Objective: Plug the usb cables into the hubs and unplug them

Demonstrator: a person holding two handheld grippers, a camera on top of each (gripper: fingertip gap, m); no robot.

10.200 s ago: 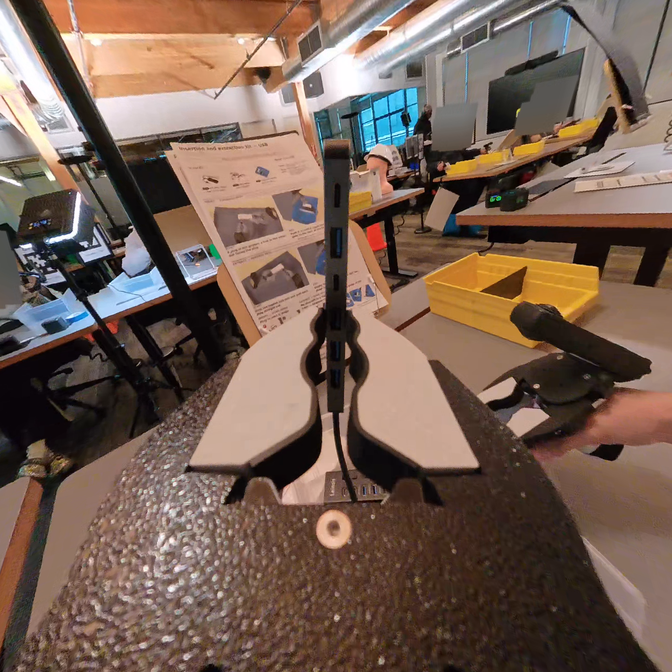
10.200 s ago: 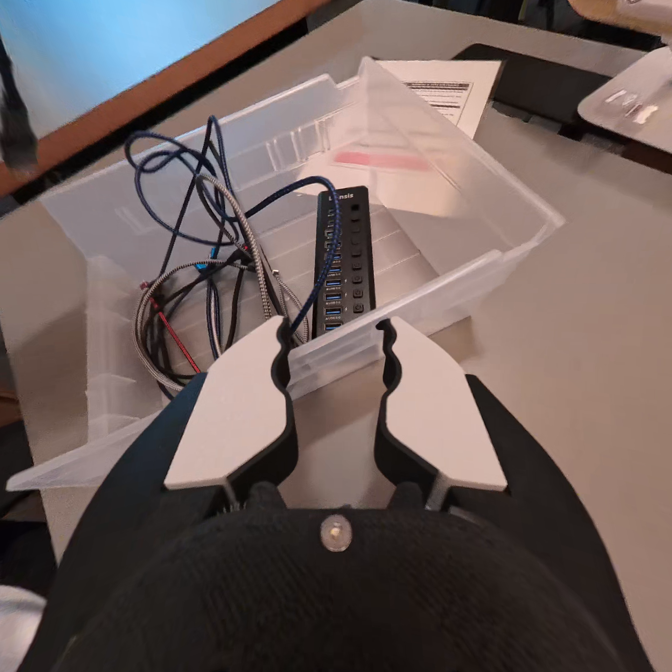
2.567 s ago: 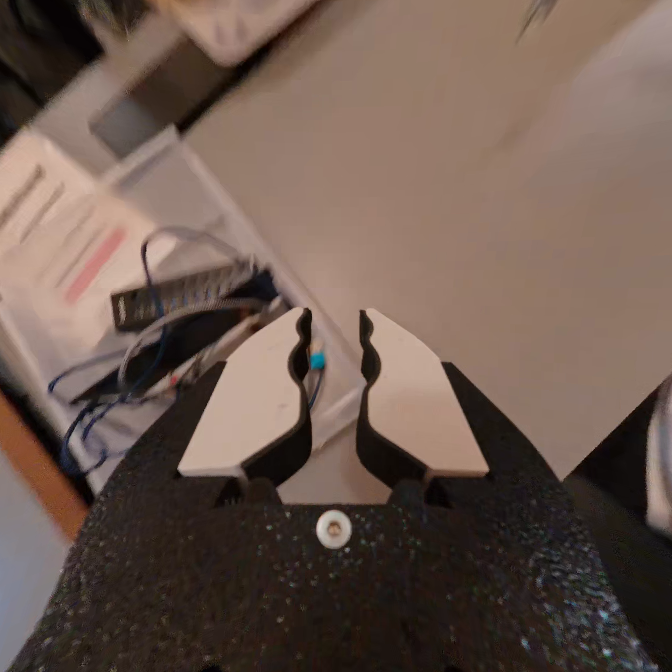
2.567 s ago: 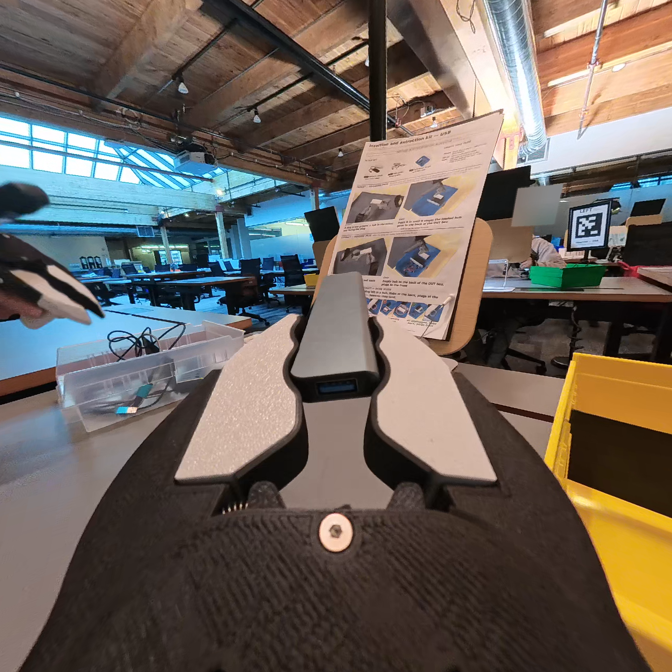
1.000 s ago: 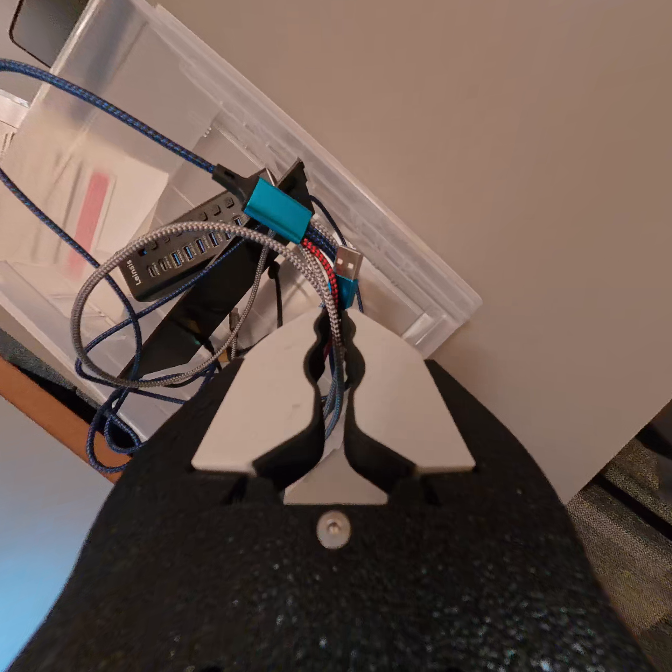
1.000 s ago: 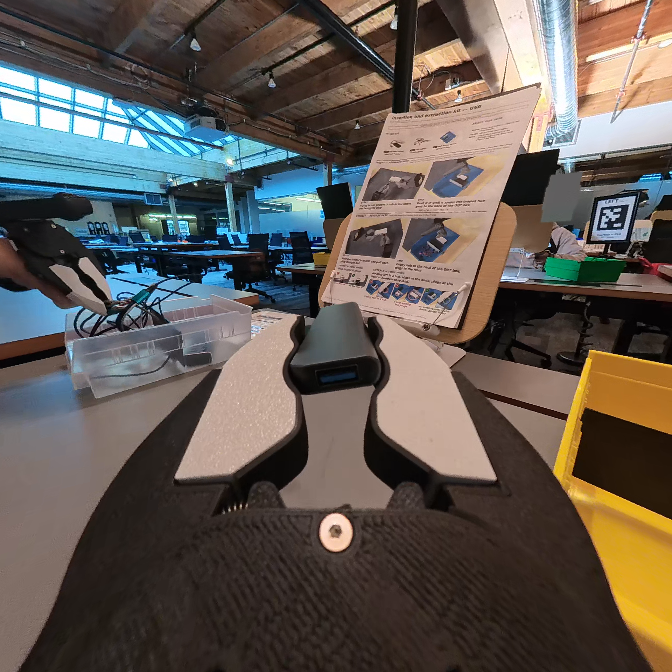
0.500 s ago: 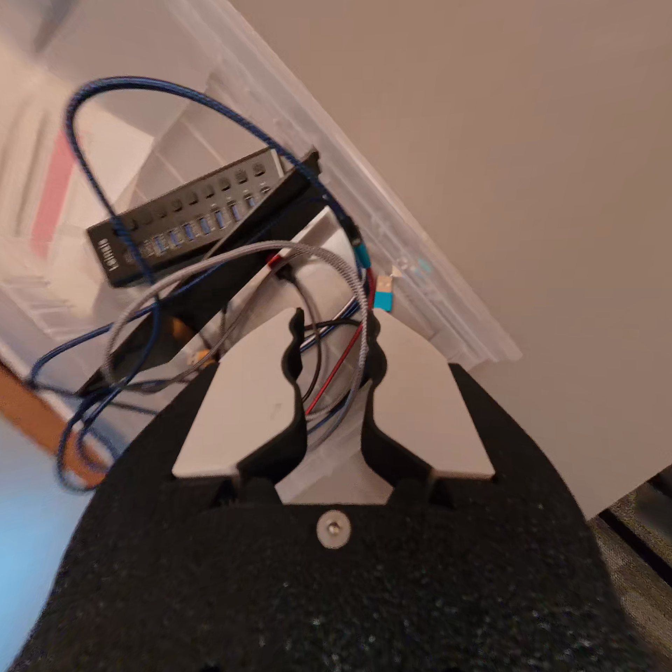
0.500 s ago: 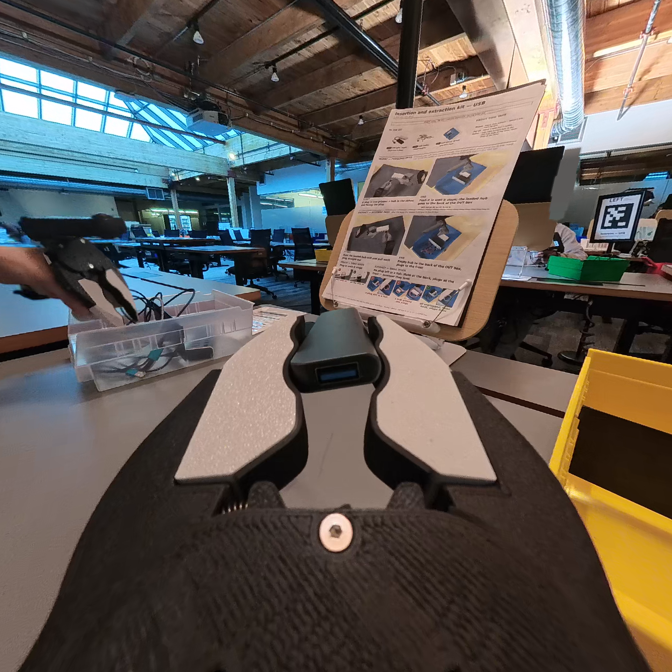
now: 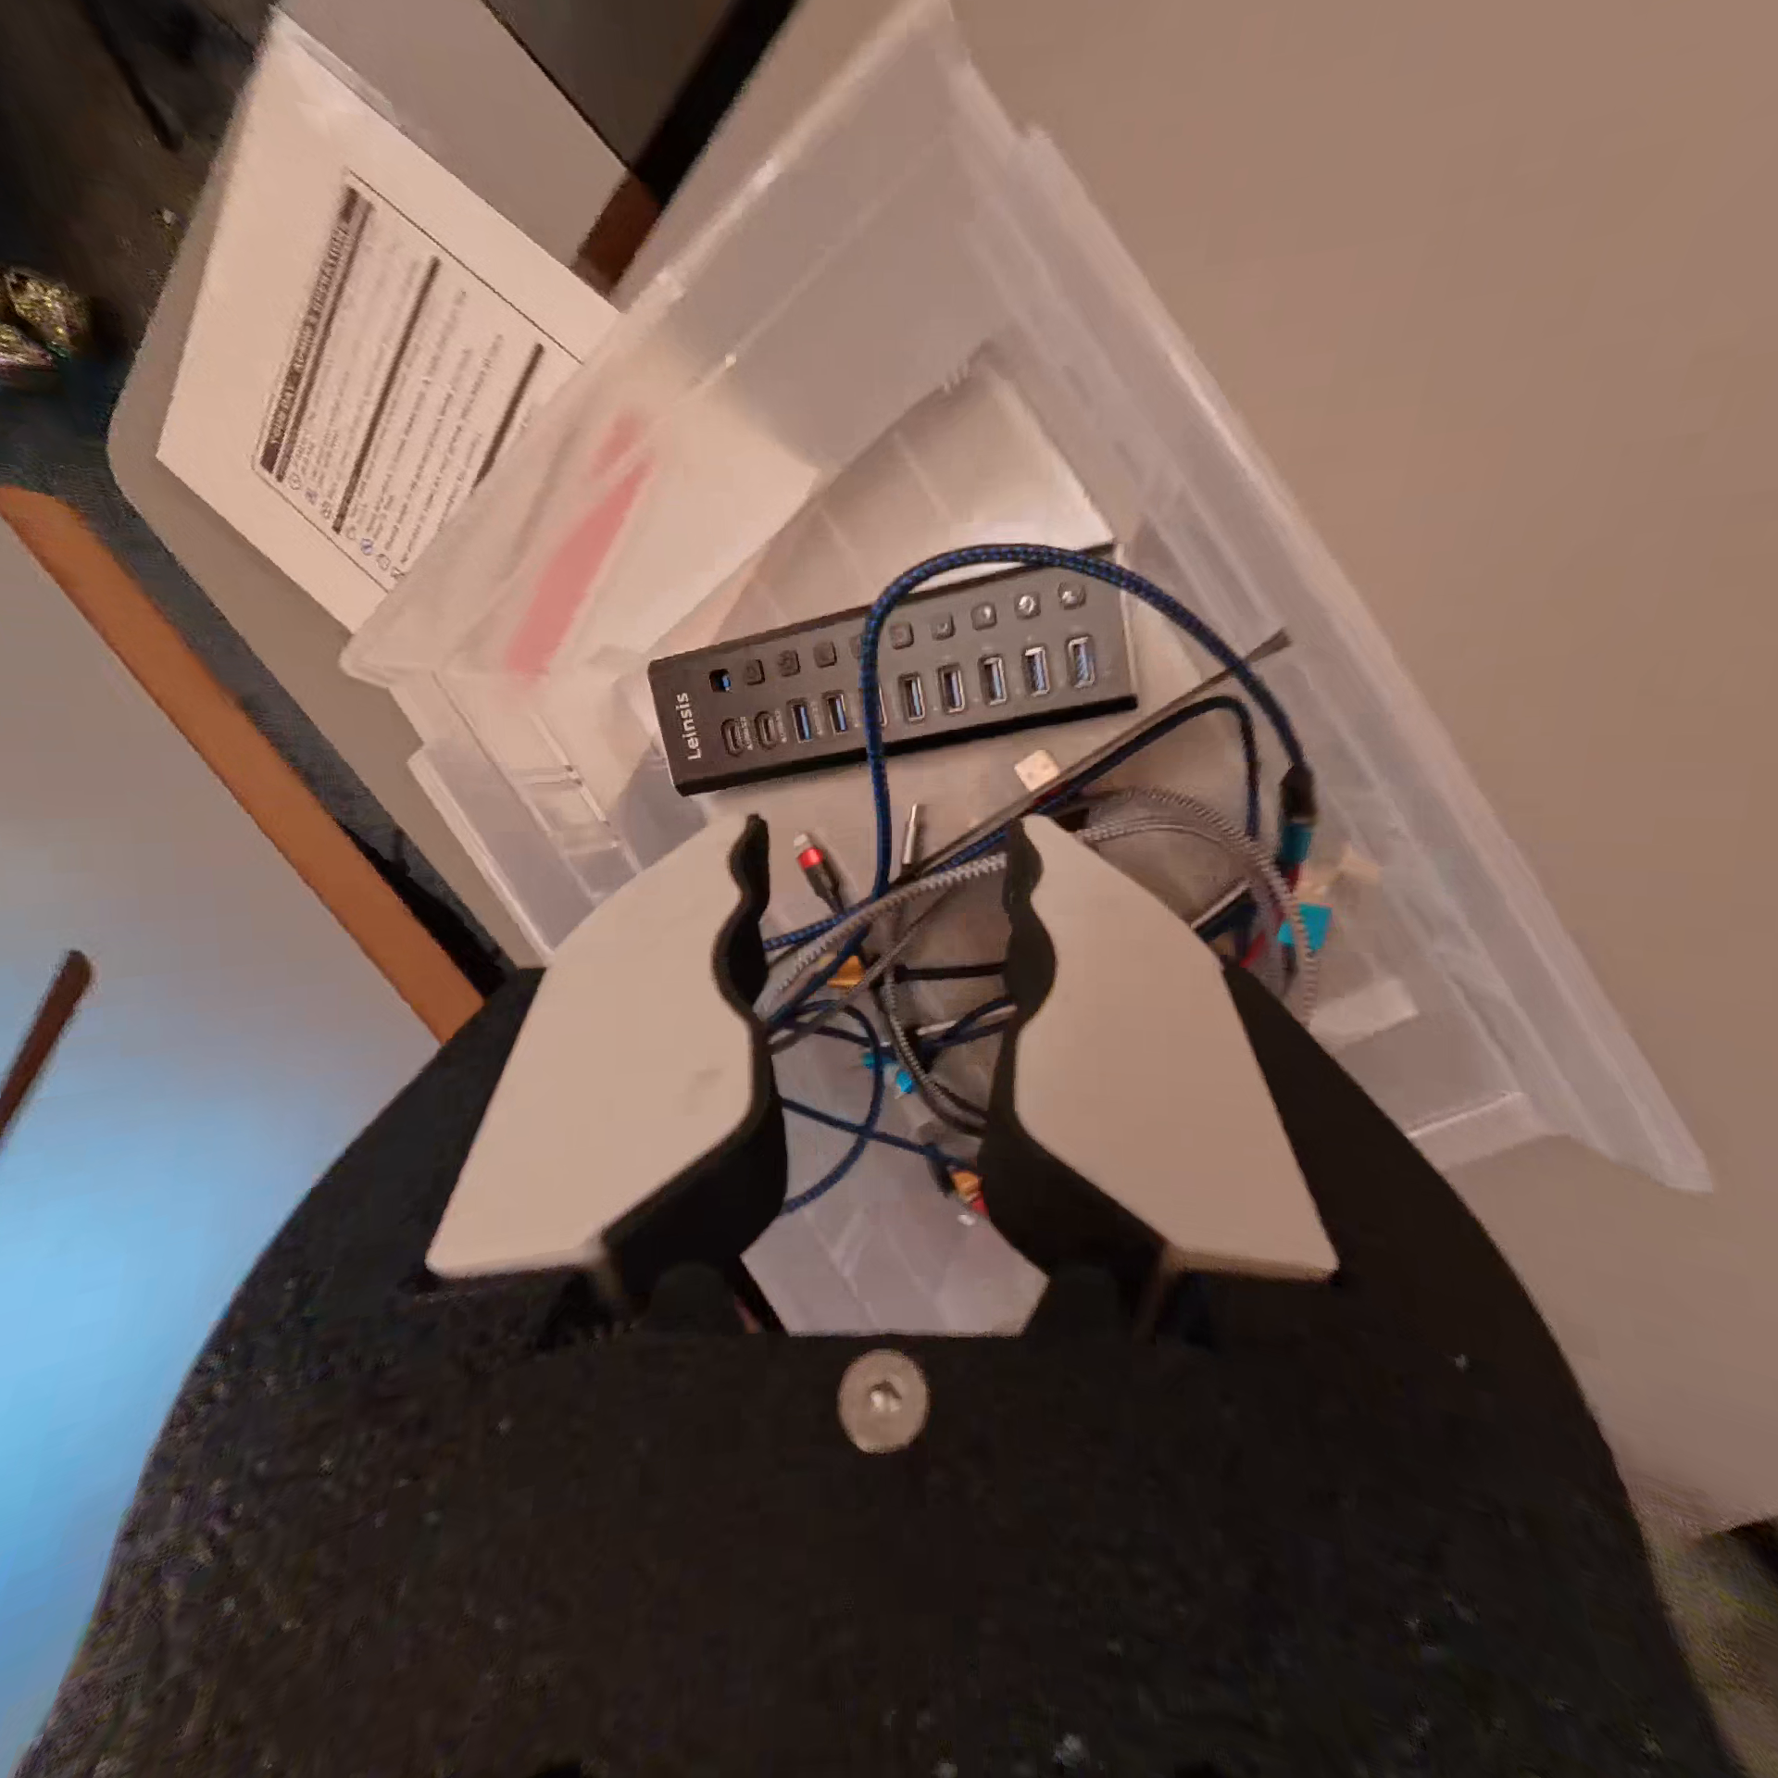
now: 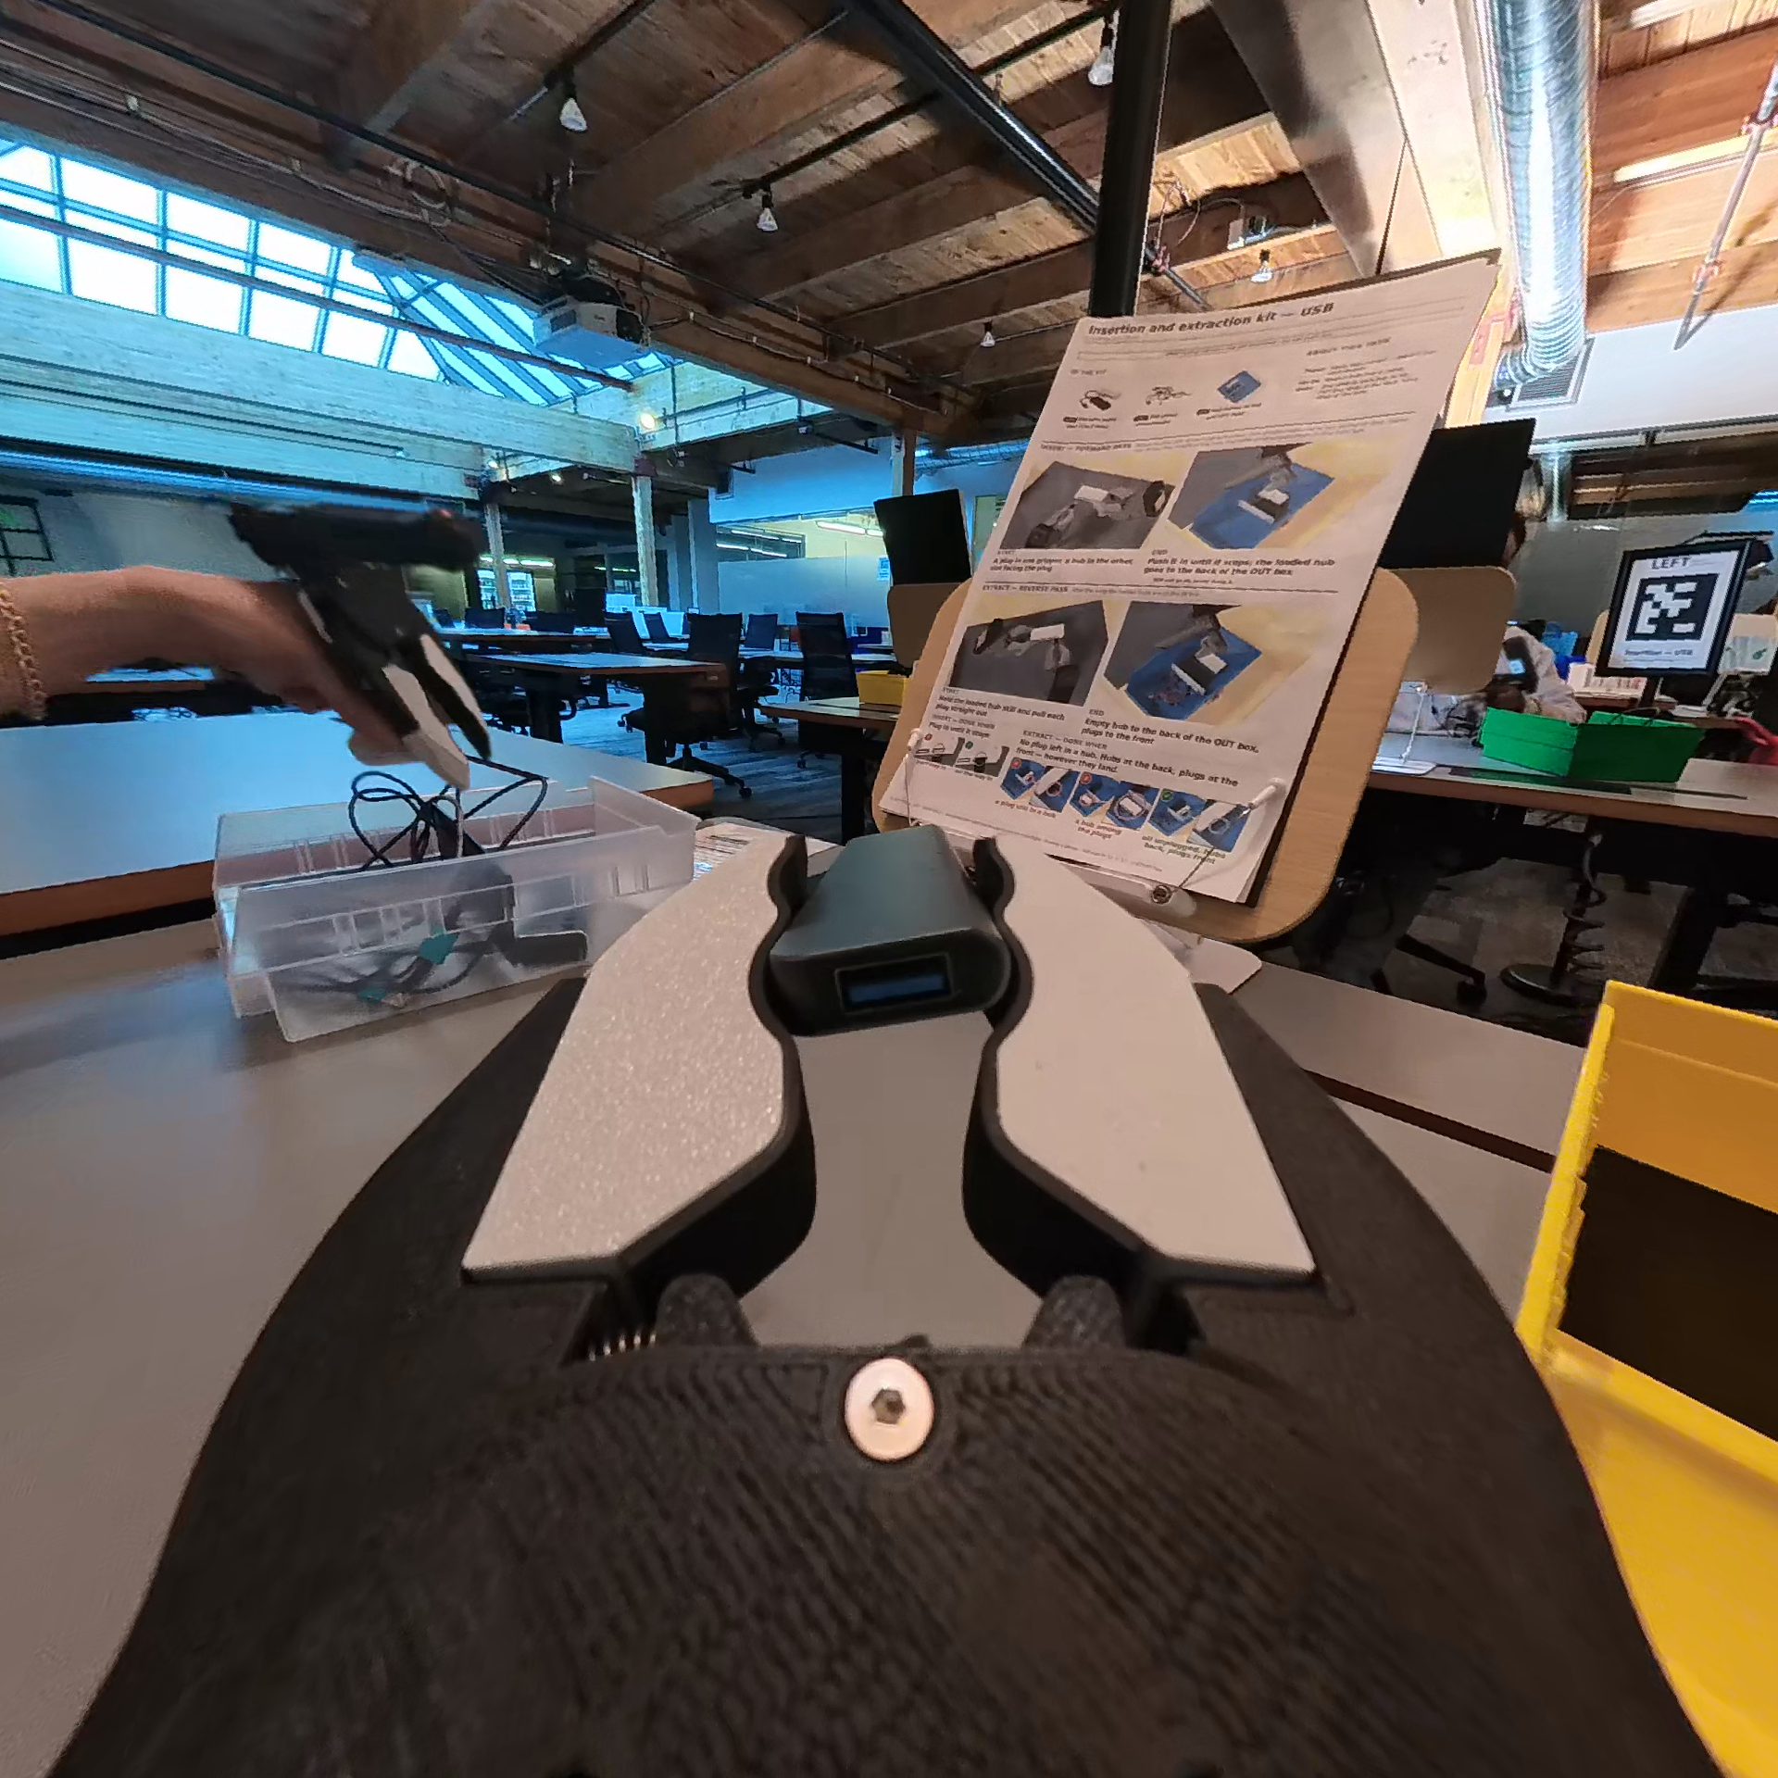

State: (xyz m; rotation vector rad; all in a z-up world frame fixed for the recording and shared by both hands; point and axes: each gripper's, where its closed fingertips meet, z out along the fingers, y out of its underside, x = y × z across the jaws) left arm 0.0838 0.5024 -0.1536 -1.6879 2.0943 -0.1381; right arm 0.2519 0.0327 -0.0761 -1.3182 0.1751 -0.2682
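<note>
Left gripper [image 9: 890, 847] spread apart above tangled braided usb cables [image 9: 880, 972] in a clear plastic bin [image 9: 1251, 596], long black multi-port hub [image 9: 904, 688] partly crossed by a blue cable, right gripper [image 10: 890, 856] clamped on a dark grey slim hub [image 10: 885, 924], its far end hidden, over the grey counter [image 10: 192, 1155].

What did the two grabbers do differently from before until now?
The left gripper gave up the slim dark grey hub, swung down to the clear plastic bin of tangled braided cables, pinched some briefly, and is open above them now. The right gripper, open over the bin before, now clamps that hub. The long black hub stayed in the bin.
</note>
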